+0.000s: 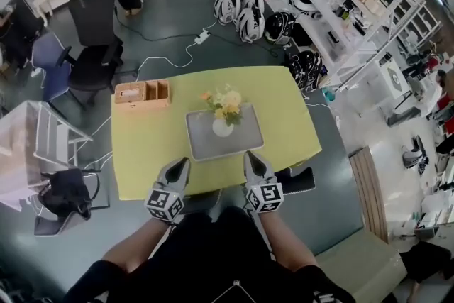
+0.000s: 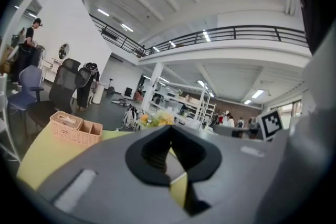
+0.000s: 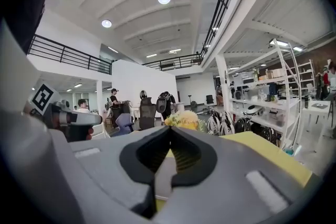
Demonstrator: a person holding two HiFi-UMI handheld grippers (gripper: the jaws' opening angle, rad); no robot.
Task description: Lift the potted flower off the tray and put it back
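Observation:
The potted flower [image 1: 223,116], yellow blooms in a small white pot, stands on the grey tray [image 1: 241,140] in the middle of the yellow-green table [image 1: 284,117]. My left gripper [image 1: 184,162] and right gripper [image 1: 250,155] hover at the table's near edge, just short of the tray's two front corners. Both are shut with nothing between the jaws. In the left gripper view the blooms [image 2: 156,119] peek over the shut left gripper [image 2: 169,128]. The right gripper view shows the blooms [image 3: 182,119] beyond the shut right gripper [image 3: 170,128].
A wicker basket [image 1: 142,93] sits on the table's far left corner. Office chairs [image 1: 92,39], a white rack [image 1: 35,138] and a black bag [image 1: 67,191] stand to the left. Helmets [image 1: 245,10] and shelving [image 1: 340,3] lie behind and to the right.

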